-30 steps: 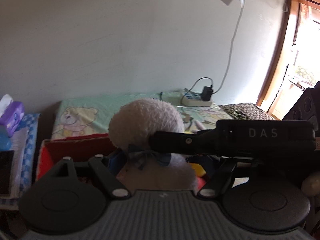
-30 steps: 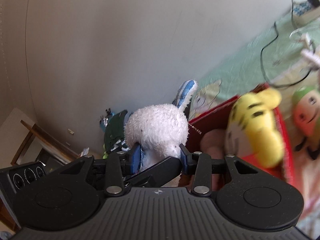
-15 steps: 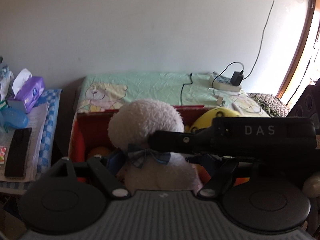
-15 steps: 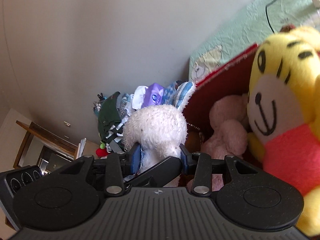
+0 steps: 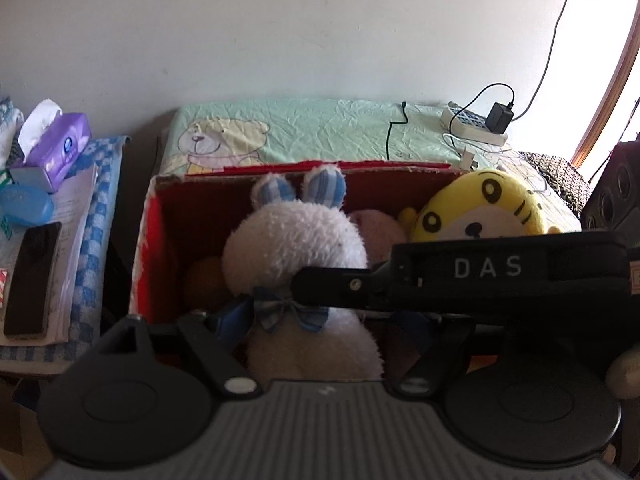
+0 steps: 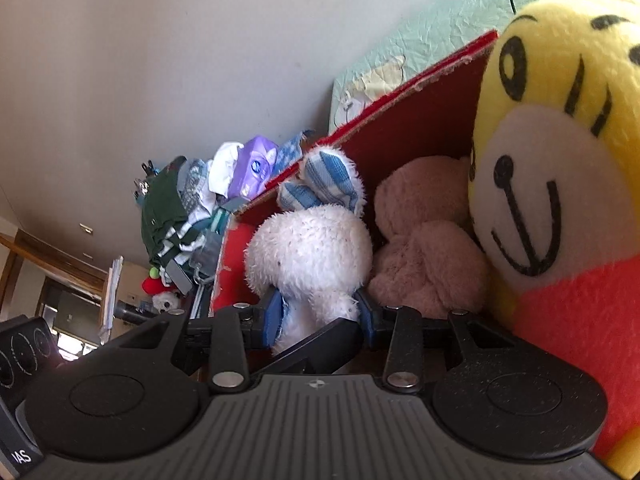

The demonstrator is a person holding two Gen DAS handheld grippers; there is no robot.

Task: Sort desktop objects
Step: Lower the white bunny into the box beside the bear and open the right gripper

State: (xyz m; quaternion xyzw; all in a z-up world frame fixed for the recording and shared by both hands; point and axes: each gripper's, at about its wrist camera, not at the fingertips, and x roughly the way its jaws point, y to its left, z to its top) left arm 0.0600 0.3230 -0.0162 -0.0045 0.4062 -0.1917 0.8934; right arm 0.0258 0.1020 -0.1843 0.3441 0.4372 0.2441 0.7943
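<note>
**White rabbit held over the red box**

The fluffy white plush rabbit with blue-checked ears (image 6: 310, 248) sits upright between the right gripper (image 6: 318, 314), whose blue-padded jaws are closed narrowly on its lower body. The left gripper (image 5: 316, 320) flanks the same toy from its own side; its pads look close against the body, though the right tool's black arm crosses the view, so contact is uncertain. The rabbit's long axis runs ears-up, inside the red cardboard box (image 5: 192, 196), left of the pink plush (image 6: 424, 240) and yellow tiger plush (image 6: 560, 140). Release means straight down.
</note>
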